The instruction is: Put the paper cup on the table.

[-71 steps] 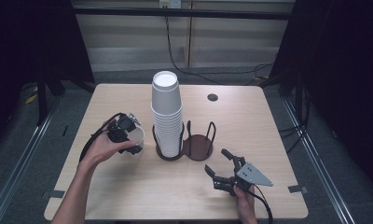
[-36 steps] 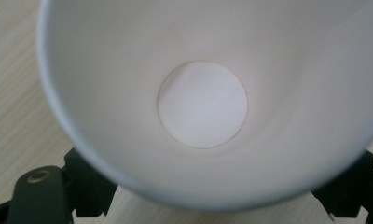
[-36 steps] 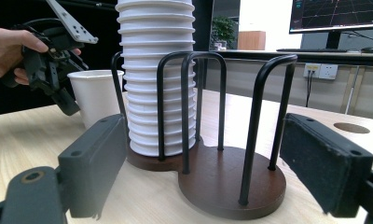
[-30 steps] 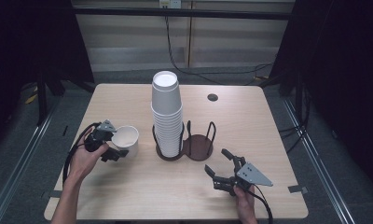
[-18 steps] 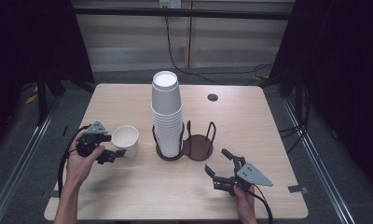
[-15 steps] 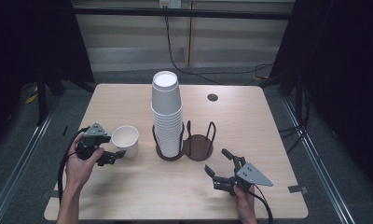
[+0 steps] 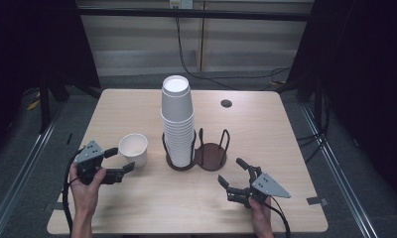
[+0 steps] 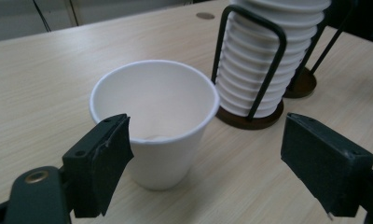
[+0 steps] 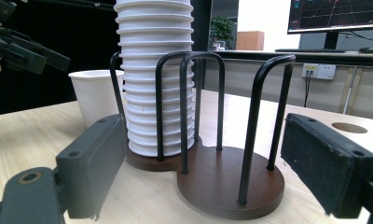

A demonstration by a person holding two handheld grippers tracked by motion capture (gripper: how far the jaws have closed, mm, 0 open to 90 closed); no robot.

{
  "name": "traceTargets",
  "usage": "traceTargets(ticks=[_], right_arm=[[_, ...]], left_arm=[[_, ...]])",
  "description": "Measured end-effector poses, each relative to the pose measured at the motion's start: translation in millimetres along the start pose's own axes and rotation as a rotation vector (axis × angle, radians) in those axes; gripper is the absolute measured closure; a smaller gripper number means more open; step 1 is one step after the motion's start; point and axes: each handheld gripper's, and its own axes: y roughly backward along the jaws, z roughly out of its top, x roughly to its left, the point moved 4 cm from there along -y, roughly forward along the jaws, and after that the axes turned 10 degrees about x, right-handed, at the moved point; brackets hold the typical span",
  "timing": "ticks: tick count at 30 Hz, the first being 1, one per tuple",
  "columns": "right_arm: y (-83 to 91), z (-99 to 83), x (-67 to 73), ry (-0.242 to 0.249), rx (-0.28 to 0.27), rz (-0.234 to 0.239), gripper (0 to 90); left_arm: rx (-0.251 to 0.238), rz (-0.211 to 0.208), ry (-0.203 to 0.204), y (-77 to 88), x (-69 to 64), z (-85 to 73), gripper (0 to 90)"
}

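With single paper cup (image 7: 133,148) upright left of centre, freed: left gripper (image 7: 120,160) gaping, likely clear; right gripper (image 7: 233,174) gaping, idle lower right. Retreat straight, no nudging.

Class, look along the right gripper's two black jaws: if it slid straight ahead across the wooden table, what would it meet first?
Most likely the empty half of the dark brown two-ring cup holder: the right gripper, jaws open, faces its black wire hoops. The tall stack of white paper cups stands behind, slightly left.
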Motion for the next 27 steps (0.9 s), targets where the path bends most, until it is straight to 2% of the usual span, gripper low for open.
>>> traceTargets(ticks=[1, 3, 5, 7, 9, 10, 11, 14, 15, 16, 17, 20, 22, 24, 26, 27], right_arm=[[0.0, 0.0, 0.0, 0.0, 0.0, 0.0, 13.4], [0.0, 0.0, 0.0, 0.001, -0.001, 0.0, 13.4], [0.1, 0.0, -0.1, 0.0, 0.002, -0.001, 13.3], [0.0, 0.0, -0.1, 0.0, 0.0, 0.0, 13.3], [0.0, 0.0, 0.0, 0.0, 0.0, 0.0, 13.3], [0.0, 0.0, 0.0, 0.0, 0.0, 0.0, 13.3], [0.0, 0.0, 0.0, 0.0, 0.0, 0.0, 13.4], [0.1, 0.0, 0.0, 0.0, 0.002, -0.001, 13.3], [0.0, 0.0, 0.0, 0.0, 0.0, 0.0, 13.3], [0.0, 0.0, 0.0, 0.0, 0.0, 0.0, 13.3], [0.1, 0.0, -0.1, 0.0, 0.001, -0.001, 13.3], [0.0, 0.0, 0.0, 0.0, 0.0, 0.0, 13.3], [0.0, 0.0, 0.0, 0.0, 0.0, 0.0, 13.3], [0.1, 0.0, -0.1, 0.0, 0.002, -0.001, 13.3], [0.0, 0.0, -0.1, 0.001, 0.0, 0.0, 13.4], [0.0, 0.0, -0.1, 0.001, 0.0, 0.0, 13.4]], left_arm=[[-0.024, 0.011, 0.004, 2.0, -4.1, -1.8, 16.2], [-0.054, -0.008, 0.01, 3.1, -9.1, -3.1, 16.2], [-0.067, 0.001, -0.001, 2.9, -13.8, -3.9, 16.2], [-0.093, 0.002, -0.022, 2.1, -24.0, -4.7, 16.2], [-0.133, -0.048, -0.007, 0.7, -32.7, -5.3, 16.5], [-0.133, -0.048, -0.007, 0.7, -32.7, -5.3, 16.5], [-0.149, -0.039, -0.026, -0.4, -37.6, -6.0, 16.5], [-0.189, -0.052, -0.024, -5.0, -48.1, -7.1, 16.5], [-0.22, -0.071, -0.011, -8.6, -51.9, -7.5, 16.4], [-0.229, -0.089, -0.004, -12.4, -55.3, -8.2, 16.4], [-0.214, -0.083, -0.013, -17.0, -58.3, -9.9, 16.3], [-0.219, -0.096, -0.019, -25.9, -66.1, -12.9, 16.0], [-0.246, -0.103, -0.014, -32.0, -70.9, -14.8, 15.8], [-0.28, -0.128, -0.005, -41.7, -79.7, -17.7, 15.7], [-0.279, -0.109, -0.02, -49.0, -84.3, -20.7, 15.8], [-0.283, -0.12, -0.002, -52.4, -87.1, -21.0, 15.6]])
